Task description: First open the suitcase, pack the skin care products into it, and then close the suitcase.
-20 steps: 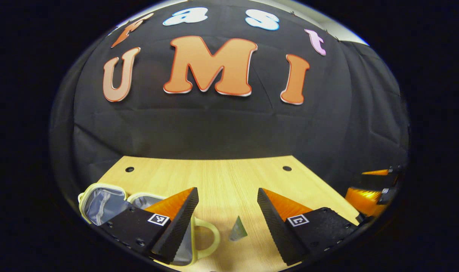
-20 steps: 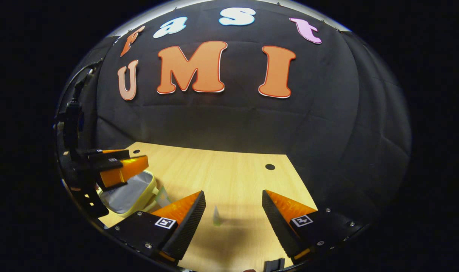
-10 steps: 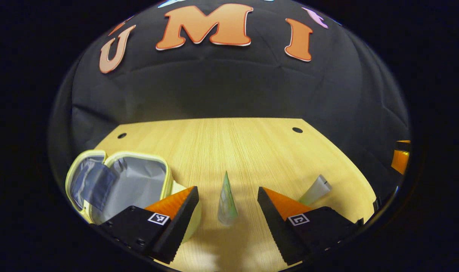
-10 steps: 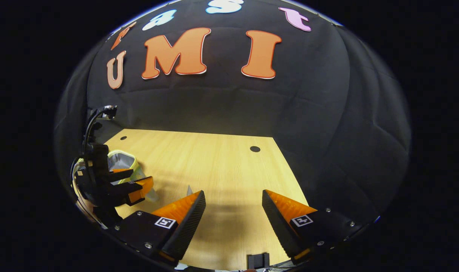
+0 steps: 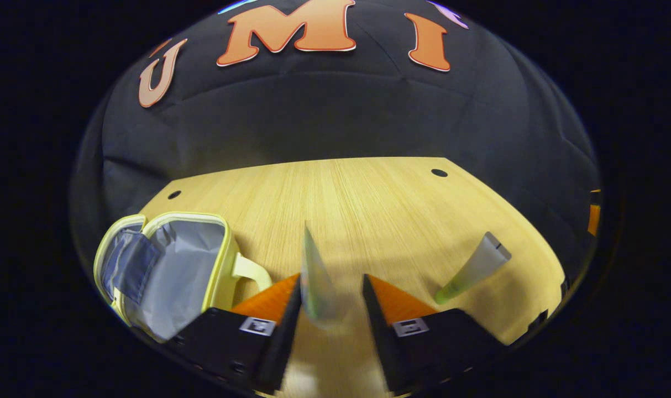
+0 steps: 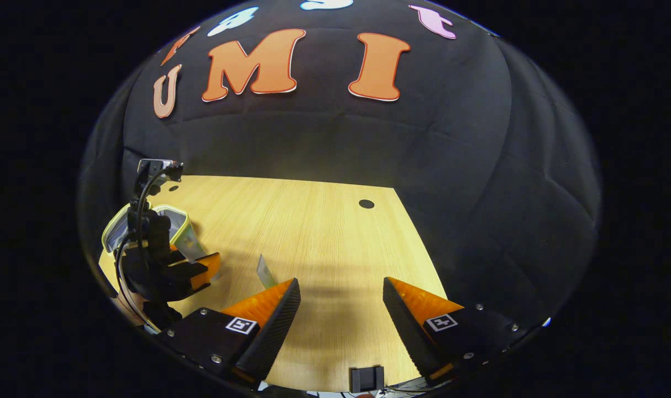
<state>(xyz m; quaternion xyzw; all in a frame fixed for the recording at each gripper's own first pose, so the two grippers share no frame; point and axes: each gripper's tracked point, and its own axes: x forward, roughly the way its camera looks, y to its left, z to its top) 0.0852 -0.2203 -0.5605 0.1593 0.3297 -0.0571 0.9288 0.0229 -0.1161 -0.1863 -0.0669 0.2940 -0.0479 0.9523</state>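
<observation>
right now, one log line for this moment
case: open | left gripper: closing round tube, contact unclear | second tube: on table | right gripper: open

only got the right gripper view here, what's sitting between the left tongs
observer: in the left gripper view an upright tube stands between the tongs of the left gripper.
operator: clamped on it
observer: not as far as I can see. The tongs flank it closely, but a gap shows on one side; the picture is blurred there.
operator: suitcase ready
observer: the suitcase lies opened out to the left of those tongs, its grey lining bare where it shows.
operator: anything else to pack
observer: a second tube lies on its side off to the right, cap end pointing away.
</observation>
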